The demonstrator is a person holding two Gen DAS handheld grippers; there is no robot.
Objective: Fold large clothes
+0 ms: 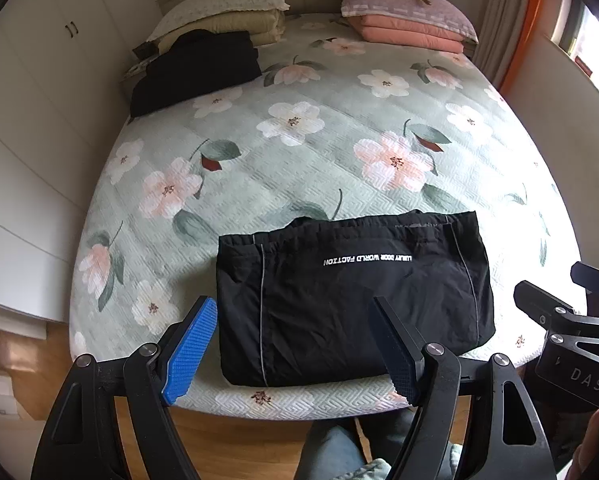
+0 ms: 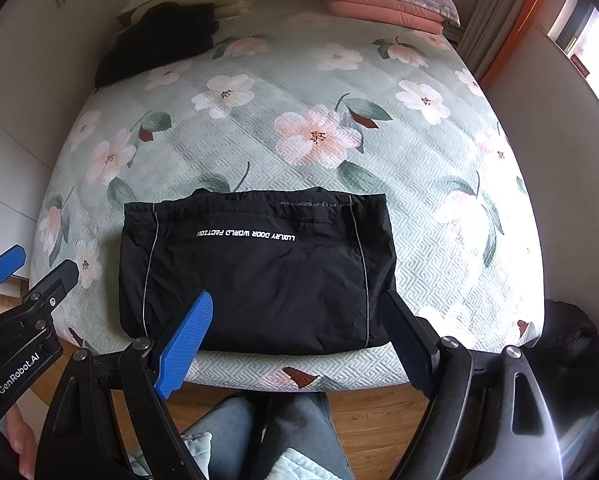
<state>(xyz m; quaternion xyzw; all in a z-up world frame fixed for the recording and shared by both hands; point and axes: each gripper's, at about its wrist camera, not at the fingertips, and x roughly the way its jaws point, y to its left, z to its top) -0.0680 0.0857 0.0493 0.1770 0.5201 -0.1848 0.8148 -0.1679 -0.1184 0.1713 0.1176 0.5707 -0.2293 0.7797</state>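
A black garment (image 1: pixel 351 300) with white lettering and grey piping lies folded into a flat rectangle near the front edge of the bed; it also shows in the right wrist view (image 2: pixel 259 272). My left gripper (image 1: pixel 293 312) is open and empty, held above the garment's near left part. My right gripper (image 2: pixel 297 304) is open and empty, held above the garment's near edge. The right gripper also shows at the right edge of the left wrist view (image 1: pixel 555 292), and the left gripper shows at the left edge of the right wrist view (image 2: pixel 39 264).
The bed (image 1: pixel 299 152) has a pale green floral cover. A second folded black garment (image 1: pixel 195 68) lies at the far left. Pillows and folded blankets (image 1: pixel 407 20) sit by the headboard. White wardrobes (image 1: pixel 27 128) stand to the left. Wooden floor and the person's legs (image 2: pixel 259 432) are below.
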